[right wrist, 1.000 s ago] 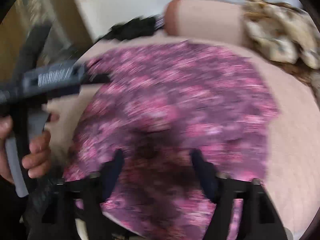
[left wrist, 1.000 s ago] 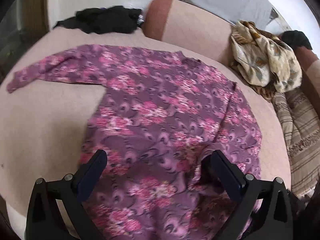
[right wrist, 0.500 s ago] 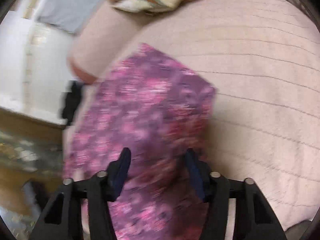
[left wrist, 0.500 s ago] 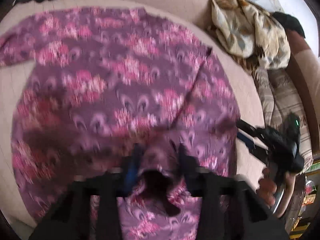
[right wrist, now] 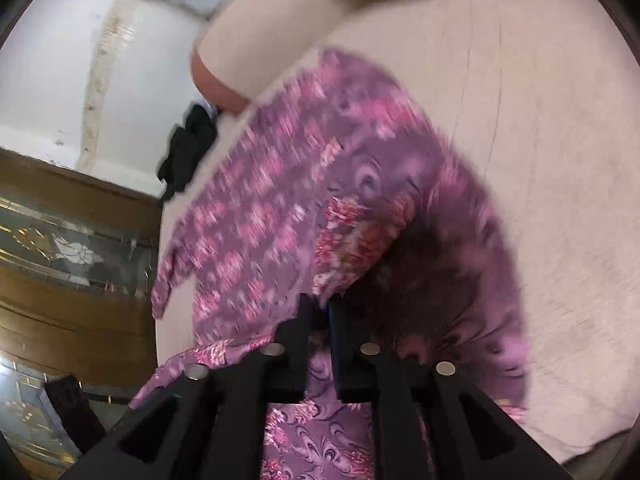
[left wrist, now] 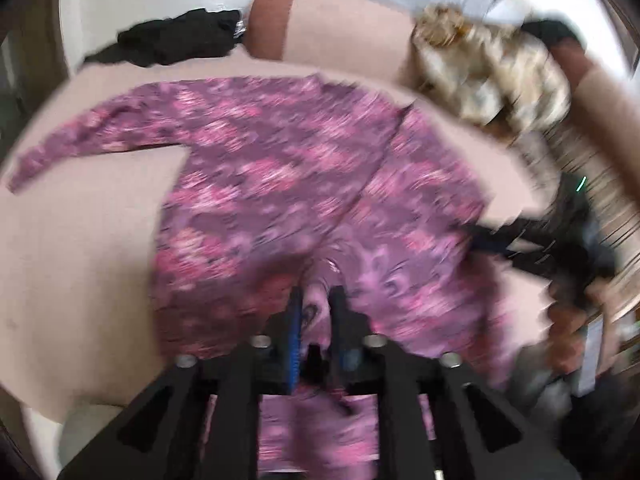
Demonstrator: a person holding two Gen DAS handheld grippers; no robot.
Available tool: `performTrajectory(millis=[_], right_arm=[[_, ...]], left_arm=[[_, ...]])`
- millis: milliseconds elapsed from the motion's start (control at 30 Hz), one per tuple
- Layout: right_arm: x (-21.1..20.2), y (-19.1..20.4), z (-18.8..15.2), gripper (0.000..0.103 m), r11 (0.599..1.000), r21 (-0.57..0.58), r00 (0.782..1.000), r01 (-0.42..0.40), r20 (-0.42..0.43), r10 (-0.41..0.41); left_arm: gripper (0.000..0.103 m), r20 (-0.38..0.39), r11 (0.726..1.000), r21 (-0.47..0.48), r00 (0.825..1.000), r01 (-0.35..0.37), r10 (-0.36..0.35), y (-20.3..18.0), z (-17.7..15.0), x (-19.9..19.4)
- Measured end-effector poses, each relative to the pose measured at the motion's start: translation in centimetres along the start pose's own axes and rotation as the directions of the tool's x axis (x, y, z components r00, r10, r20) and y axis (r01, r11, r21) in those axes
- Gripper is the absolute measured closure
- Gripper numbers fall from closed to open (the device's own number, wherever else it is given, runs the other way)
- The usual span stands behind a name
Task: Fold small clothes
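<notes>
left gripper [left wrist: 316,308] pinched on floral top [left wrist: 280,184], bottom centre | top spread on beige couch [left wrist: 80,240] | black garment [left wrist: 176,42] upper left | right gripper [left wrist: 480,240] at right edge, blurred

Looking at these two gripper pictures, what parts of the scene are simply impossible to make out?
- Purple floral long-sleeved top: its print is smeared by motion blur in the left wrist view.
- Its near hem: hidden under the left gripper and right gripper, both pinched on fabric.
- The right gripper in the left wrist view: a dark streaked blur.
- Beige patterned cloth pile: blurred; items not separable.
- Black garment: too dark and small to identify.
</notes>
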State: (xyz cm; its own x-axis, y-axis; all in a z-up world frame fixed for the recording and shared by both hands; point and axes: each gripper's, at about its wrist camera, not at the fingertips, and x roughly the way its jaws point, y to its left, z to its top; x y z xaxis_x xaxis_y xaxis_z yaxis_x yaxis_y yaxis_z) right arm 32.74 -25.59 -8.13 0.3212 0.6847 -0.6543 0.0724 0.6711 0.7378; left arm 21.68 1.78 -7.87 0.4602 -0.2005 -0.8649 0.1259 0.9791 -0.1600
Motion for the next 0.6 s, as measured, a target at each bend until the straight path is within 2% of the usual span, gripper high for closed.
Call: performTrajectory(millis=[33,67,100,133,167,200,233,333,433,500,533,567,600], right_arm=[[0.7,-0.2,-0.2,0.057,0.999,0.009,0.999,0.032,-0.014,-0.032],[0.8,-0.4,-0.5,0.049,0.996,0.021,0.996,0.089,-0.018,-0.088],[0.1,-0.4,-0.9,0.049,0.994,0.026,0.995,0.104,-0.008,-0.104],[-0.8,-0.4,-0.8,0.041,0.996,0.020,0.996,0.083,0.016,-0.083],[-1.8,-0.5,-0.8,0.031,0.998,0.013,0.997,0.061,0.040,-0.062],[-2.9,-0.4,-0.6,0.027,0.999,0.008,0.996,0.052,0.072,-0.052],[-4.0,-0.5,-0.4,0.023,0.999,0.002,0.992,0.054,0.110,-0.054],[-5.5,-1.4,1.1,0.023,0.999,0.015,0.986,0.043,0.158,-0.045],[-4.9,-3.6,3.6,0.025,0.993,0.119,0.988,0.018,0.152,-0.036],[-3.8,-4.6,4.9,0.033,0.986,0.162,0.987,0.034,0.152,-0.059],[-3.0,-5.2,5.5,0.042,0.980,0.197,0.989,0.020,0.137,-0.048],[-2.2,-6.0,6.0,0.051,0.969,0.246,0.992,-0.026,0.127,-0.005],[-1.4,-6.6,6.3,0.053,0.952,0.290,0.990,-0.093,0.133,0.055]], left_arm=[[0.074,-0.020,1.000,0.015,0.999,-0.028,0.028,0.3,-0.4,-0.2],[0.068,-0.013,1.000,0.020,1.000,-0.015,0.016,0.5,-0.7,-1.0],[0.058,0.016,1.000,0.022,1.000,0.006,-0.006,0.9,-0.8,-1.9],[0.051,0.039,1.000,0.020,0.999,0.017,-0.018,1.2,-0.8,-2.7],[0.035,0.081,0.999,0.006,0.996,0.036,-0.036,1.7,-0.2,-4.1],[0.026,0.120,0.998,-0.013,0.991,0.057,-0.055,2.1,0.7,-5.3],[0.025,0.144,0.997,-0.029,0.987,0.073,-0.068,2.3,1.7,-6.1],[0.016,0.167,0.995,-0.034,0.982,0.094,-0.087,1.3,6.1,-6.5],[0.014,0.127,0.992,0.038,0.984,0.124,-0.128,-1.7,12.5,-3.5],[0.014,0.084,0.983,0.069,0.980,0.173,-0.178,-3.9,16.0,-0.4],[0.014,0.066,0.980,0.069,0.980,0.185,-0.189,-4.5,17.1,0.9],[0.014,0.032,0.980,0.049,0.980,0.193,-0.195,-5.4,18.9,3.3],[0.014,0.007,0.981,0.041,0.982,0.187,-0.188,-6.3,20.5,5.7]])
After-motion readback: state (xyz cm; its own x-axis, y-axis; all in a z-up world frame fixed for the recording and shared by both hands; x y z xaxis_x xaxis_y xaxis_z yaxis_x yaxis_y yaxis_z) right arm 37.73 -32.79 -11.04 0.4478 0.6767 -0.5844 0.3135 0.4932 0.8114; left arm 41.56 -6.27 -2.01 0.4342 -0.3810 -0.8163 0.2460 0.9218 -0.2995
